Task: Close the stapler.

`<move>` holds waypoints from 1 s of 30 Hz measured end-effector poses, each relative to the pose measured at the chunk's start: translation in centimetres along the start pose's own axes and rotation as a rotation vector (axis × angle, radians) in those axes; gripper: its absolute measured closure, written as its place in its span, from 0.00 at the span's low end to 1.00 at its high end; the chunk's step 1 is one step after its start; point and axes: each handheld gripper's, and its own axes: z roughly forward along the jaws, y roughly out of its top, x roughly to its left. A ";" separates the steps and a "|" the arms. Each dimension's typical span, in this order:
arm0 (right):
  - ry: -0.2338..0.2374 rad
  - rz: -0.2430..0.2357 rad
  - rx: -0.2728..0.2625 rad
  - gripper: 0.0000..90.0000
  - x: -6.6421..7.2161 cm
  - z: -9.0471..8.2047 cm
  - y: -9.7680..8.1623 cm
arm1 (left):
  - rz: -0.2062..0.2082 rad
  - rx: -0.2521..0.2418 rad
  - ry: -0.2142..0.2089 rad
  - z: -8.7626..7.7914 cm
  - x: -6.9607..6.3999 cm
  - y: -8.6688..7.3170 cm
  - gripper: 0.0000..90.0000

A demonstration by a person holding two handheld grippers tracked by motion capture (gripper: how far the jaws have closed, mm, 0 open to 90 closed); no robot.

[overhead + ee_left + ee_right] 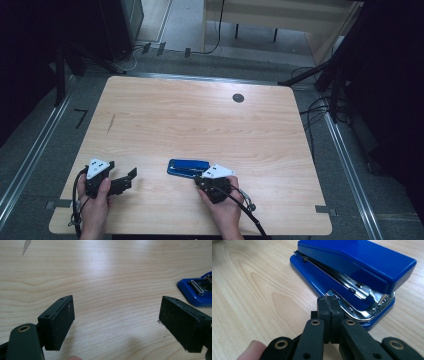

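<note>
A blue stapler (188,167) lies flat near the front middle of the wooden table (200,120). In the right gripper view the stapler (362,262) is close up, its metal hinge end towards me. My right gripper (330,301) is shut with nothing between its jaws, and its tips rest at the stapler's near metal edge. In the high view the right gripper (214,181) sits just right of the stapler. My left gripper (127,177) rests at the front left, open and empty. Its pads (60,320) stand wide apart over bare wood, with the stapler's end (198,290) at the far right.
A small dark round grommet (238,98) sits in the table's far right part. A faint dark scratch (111,123) marks the left side. Cables and dark stands lie on the floor beyond the table's far edge and to the right.
</note>
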 end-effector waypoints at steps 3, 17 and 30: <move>-0.007 -0.001 -0.003 1.00 -0.3 0.1 0.1 | -0.001 0.000 0.000 0.0 0.0 0.0 0.15; -0.023 0.004 -0.004 1.00 -0.8 0.2 0.3 | 0.001 0.002 0.001 0.0 0.0 0.0 0.15; -0.013 0.017 -0.033 1.00 -1.2 -0.3 0.2 | -0.002 0.001 -0.004 0.1 0.1 0.0 0.15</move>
